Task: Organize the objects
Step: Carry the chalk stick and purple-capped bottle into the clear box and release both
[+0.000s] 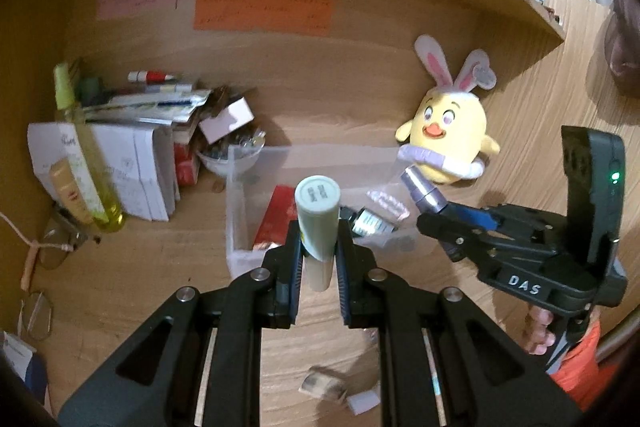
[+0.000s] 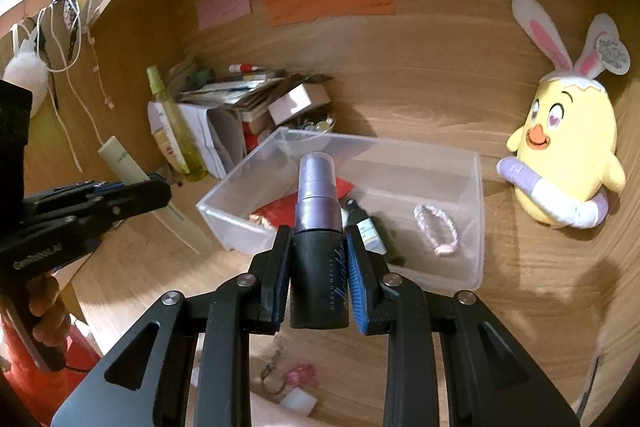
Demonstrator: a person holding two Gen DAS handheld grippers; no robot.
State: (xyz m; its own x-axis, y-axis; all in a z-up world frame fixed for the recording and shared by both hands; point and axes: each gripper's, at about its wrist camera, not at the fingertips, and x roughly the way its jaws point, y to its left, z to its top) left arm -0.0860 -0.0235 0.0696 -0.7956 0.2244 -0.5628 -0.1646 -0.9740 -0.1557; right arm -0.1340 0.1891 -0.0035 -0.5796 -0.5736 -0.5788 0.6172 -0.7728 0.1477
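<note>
My left gripper (image 1: 319, 233) is shut on a pale green tube (image 1: 318, 215), held above the near edge of a clear plastic bin (image 1: 236, 211). My right gripper (image 2: 318, 241) is shut on a purple and black spray bottle (image 2: 318, 223), held above the front of the same bin (image 2: 478, 219). The bin holds a red packet (image 2: 280, 209), a small dark bottle (image 2: 366, 227) and a pink bracelet (image 2: 436, 229). The right gripper (image 1: 434, 217) also shows in the left wrist view, and the left gripper (image 2: 158, 183) in the right wrist view.
A yellow chick plush (image 2: 560, 151) with bunny ears leans on the wall right of the bin. A pile of papers, boxes and a tall yellow-green bottle (image 1: 86, 155) stands at the left. Glasses (image 1: 52, 251) and small items (image 1: 324, 385) lie on the wooden desk. A shelf hangs overhead.
</note>
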